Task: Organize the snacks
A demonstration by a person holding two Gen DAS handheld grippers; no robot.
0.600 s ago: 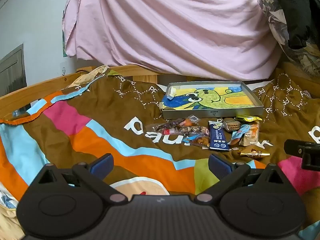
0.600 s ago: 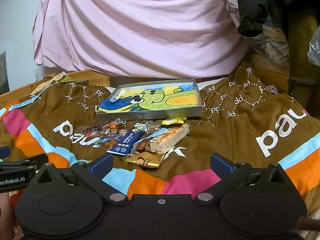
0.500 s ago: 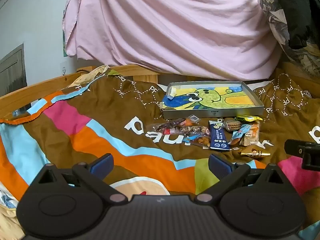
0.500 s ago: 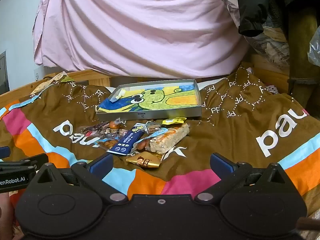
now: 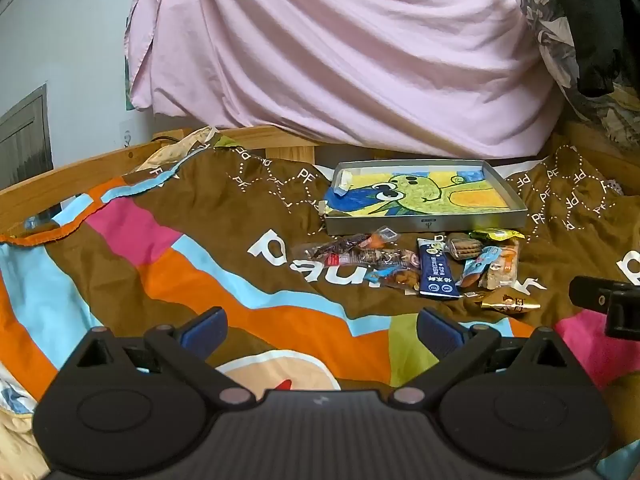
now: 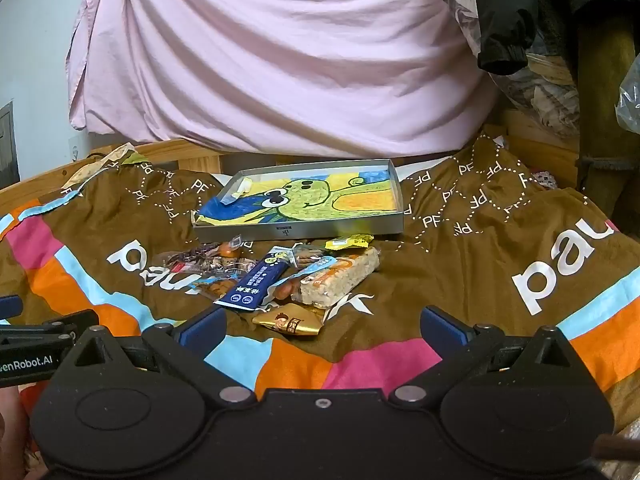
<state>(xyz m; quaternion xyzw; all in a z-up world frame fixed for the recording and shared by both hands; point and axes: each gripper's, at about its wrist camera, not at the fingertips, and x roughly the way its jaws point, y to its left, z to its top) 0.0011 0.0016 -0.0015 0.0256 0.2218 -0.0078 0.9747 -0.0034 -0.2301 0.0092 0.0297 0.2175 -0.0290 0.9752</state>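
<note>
With both the left gripper (image 5: 318, 330) and right gripper (image 6: 322, 326) spread wide and empty, a careless grab into the overlapping snack pile (image 6: 276, 276) at frame centre could snag several wrappers instead of one for the tray (image 6: 298, 230).

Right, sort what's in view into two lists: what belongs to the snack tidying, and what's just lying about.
Belongs to the job:
- snack pile, including blue bar, rice cracker bar, gold packet, yellow packet
- metal tray, nothing loaded yet
- left gripper and right gripper, both open, empty

Just lying about:
- patterned blanket
- pink sheet
- black jacket
</note>
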